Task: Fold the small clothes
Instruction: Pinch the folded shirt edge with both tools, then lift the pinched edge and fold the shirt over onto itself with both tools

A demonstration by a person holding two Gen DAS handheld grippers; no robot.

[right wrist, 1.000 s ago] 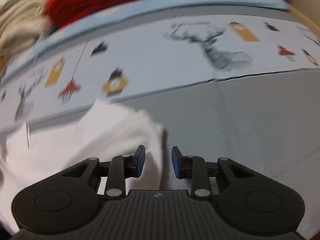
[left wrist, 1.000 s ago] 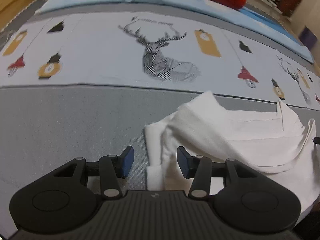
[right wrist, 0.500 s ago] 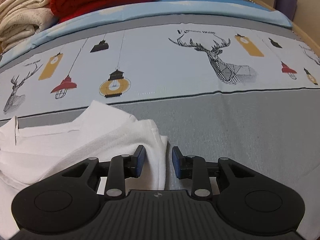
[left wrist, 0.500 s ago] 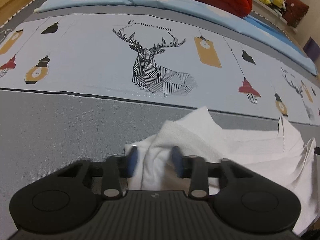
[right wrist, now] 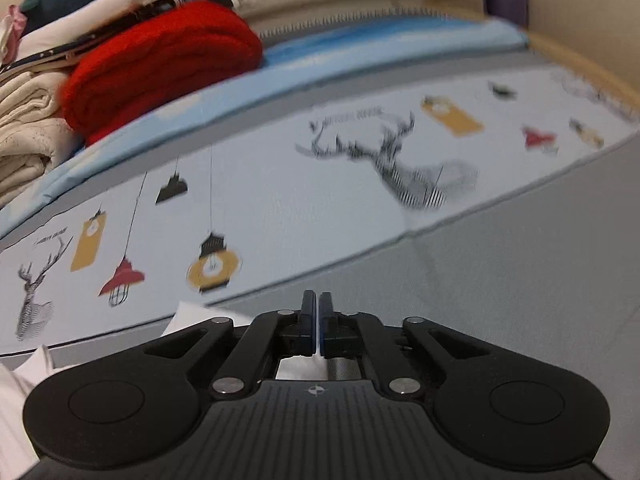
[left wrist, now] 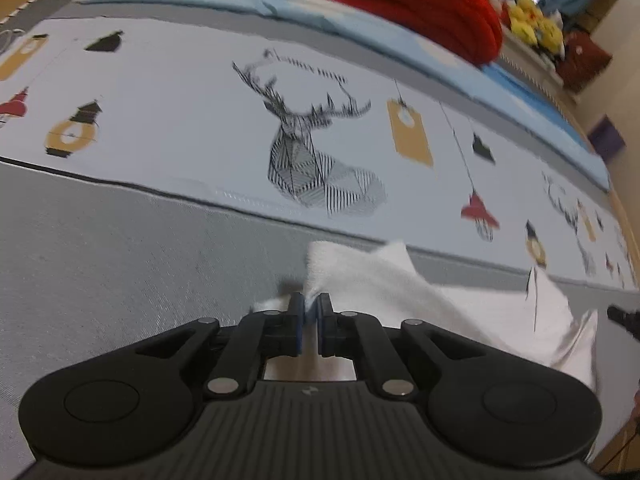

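Observation:
A small white garment (left wrist: 420, 296) lies bunched on the grey part of the bed cover. My left gripper (left wrist: 310, 312) is shut on its left edge, and the cloth rises from between the blue pads. In the right wrist view the white garment (right wrist: 192, 316) shows at the lower left and under the fingers. My right gripper (right wrist: 315, 320) has its pads pressed together on the garment's right edge; white cloth shows just behind the pads. The tip of the right gripper (left wrist: 624, 318) shows at the right edge of the left wrist view.
The bed cover (left wrist: 160, 120) has a pale band printed with deer and lamps. A folded red blanket (right wrist: 160, 64) and cream blankets (right wrist: 24, 128) are stacked at the back. Yellow soft toys (left wrist: 532, 24) sit at the far right.
Both grippers went from open around the garment's edges to shut on them. Both views have tilted upward, and the cloth is lifted at the pinch points.

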